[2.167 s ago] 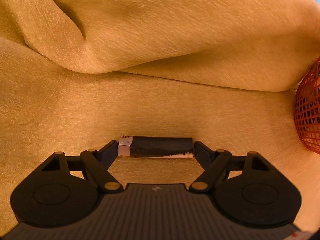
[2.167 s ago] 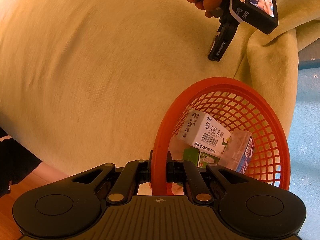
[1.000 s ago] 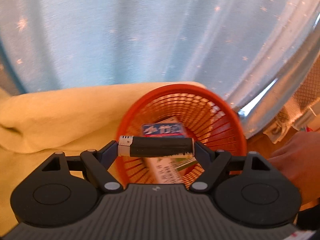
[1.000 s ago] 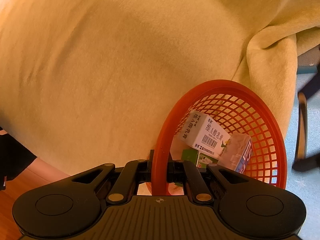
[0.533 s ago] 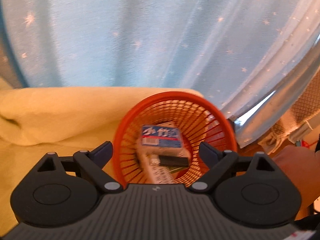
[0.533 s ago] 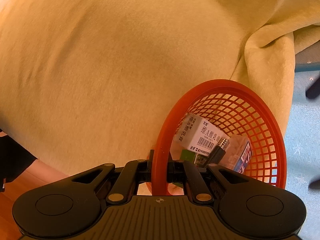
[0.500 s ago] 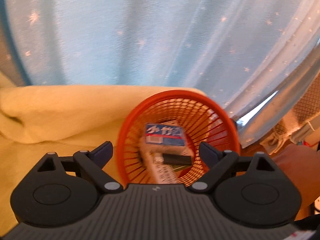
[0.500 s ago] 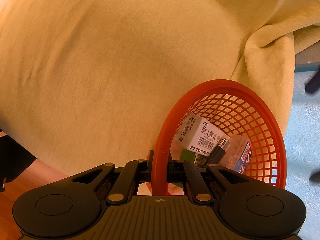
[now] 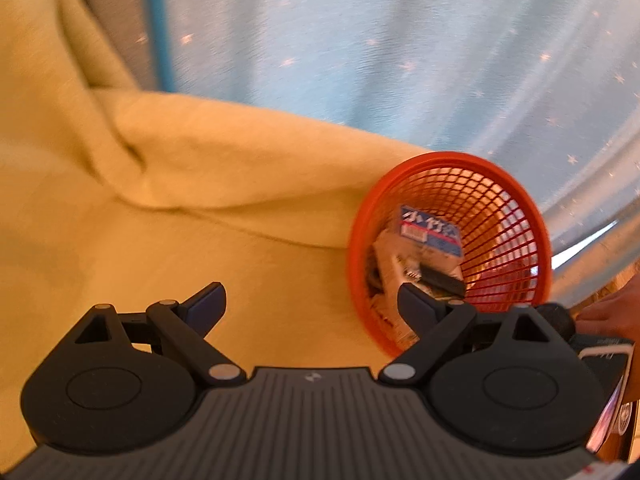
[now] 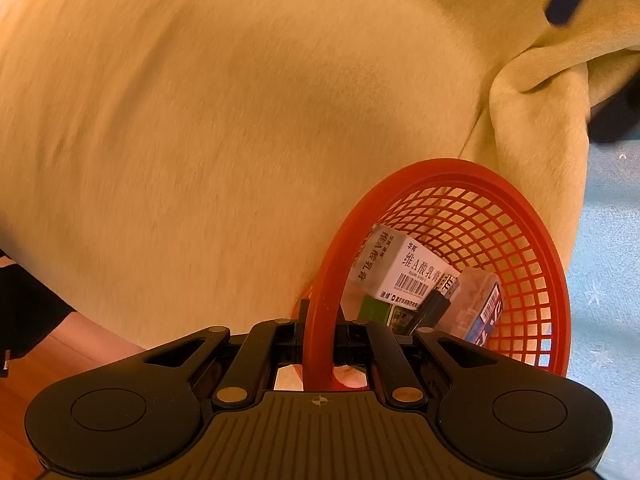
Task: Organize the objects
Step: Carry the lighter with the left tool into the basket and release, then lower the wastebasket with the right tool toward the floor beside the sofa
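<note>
Drop step looks done: my left tool (image 9: 308,304) empty, jaws apart beside the basket (image 10: 532,240); right tool (image 10: 318,338) clamped on its rim; next, find another loose item.

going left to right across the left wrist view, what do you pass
yellow blanket → left gripper, open and empty → orange basket holding the small boxes and the black stick → a hand at the right edge
</note>
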`<state>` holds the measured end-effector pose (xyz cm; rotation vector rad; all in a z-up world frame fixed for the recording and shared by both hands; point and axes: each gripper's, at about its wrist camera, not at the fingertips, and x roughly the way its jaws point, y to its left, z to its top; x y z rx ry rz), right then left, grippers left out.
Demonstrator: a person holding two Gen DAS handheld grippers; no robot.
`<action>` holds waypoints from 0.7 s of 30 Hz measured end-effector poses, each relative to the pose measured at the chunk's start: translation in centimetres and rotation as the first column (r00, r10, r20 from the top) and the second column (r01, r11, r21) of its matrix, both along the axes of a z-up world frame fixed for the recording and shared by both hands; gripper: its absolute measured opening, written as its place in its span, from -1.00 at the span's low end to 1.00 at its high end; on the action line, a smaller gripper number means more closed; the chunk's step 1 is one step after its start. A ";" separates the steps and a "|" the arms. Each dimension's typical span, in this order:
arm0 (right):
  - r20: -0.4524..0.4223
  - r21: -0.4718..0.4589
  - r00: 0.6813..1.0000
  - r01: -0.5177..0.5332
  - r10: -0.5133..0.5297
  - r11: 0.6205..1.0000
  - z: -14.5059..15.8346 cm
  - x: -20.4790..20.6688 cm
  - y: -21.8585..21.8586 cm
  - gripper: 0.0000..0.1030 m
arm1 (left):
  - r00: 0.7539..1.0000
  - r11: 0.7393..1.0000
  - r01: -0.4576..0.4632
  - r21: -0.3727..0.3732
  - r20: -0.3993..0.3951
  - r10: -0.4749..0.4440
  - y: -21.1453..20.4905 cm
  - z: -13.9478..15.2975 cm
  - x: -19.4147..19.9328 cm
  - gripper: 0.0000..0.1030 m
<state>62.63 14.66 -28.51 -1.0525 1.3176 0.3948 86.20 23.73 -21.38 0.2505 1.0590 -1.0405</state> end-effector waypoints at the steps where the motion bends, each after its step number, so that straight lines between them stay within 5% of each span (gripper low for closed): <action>1: 0.000 0.000 1.000 -0.002 0.002 1.000 0.0 0.0 0.0 -0.94 | 1.000 1.000 -0.017 0.008 -0.001 0.017 0.6 -0.2 0.0 0.75; 11: -0.003 -0.013 1.000 -0.011 0.011 1.000 -0.3 -0.1 0.1 -0.94 | 0.988 0.978 -0.153 0.144 0.051 0.147 5.1 -2.0 -0.1 0.75; 21: 0.004 -0.016 1.000 -0.008 0.008 1.000 -0.4 -0.2 0.0 -0.94 | 0.955 0.930 -0.290 0.224 0.011 0.295 9.7 -4.3 -1.6 0.75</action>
